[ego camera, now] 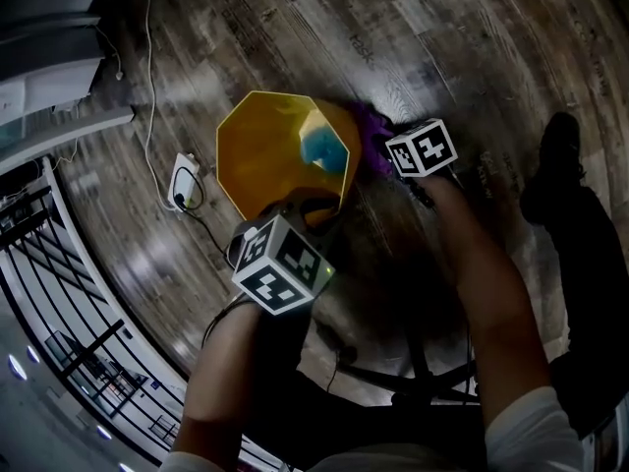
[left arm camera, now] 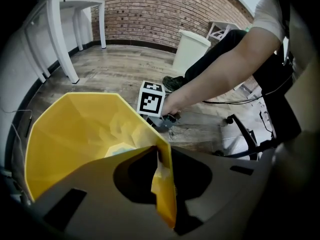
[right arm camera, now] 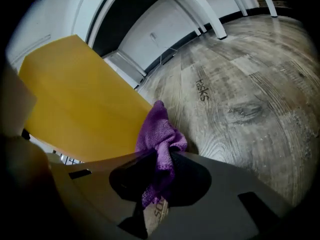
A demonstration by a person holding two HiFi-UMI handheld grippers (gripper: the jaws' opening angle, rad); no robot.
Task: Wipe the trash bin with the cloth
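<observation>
Left gripper (left arm camera: 160,170), nearest the lens. Its jaws are clamped on the thin rim of the yellow trash bin (ego camera: 257,153), evidently to steady the light, faceted plastic shell on the wood-grain floor (right arm camera: 240,99). Right gripper (right arm camera: 158,174) pinches a bunched purple cloth (right arm camera: 160,131) — soft, nubbly weave — held against the bin's smooth outer wall, ready for wiping. A pale blue patch (ego camera: 319,148) inside the bin is too dim to identify.
</observation>
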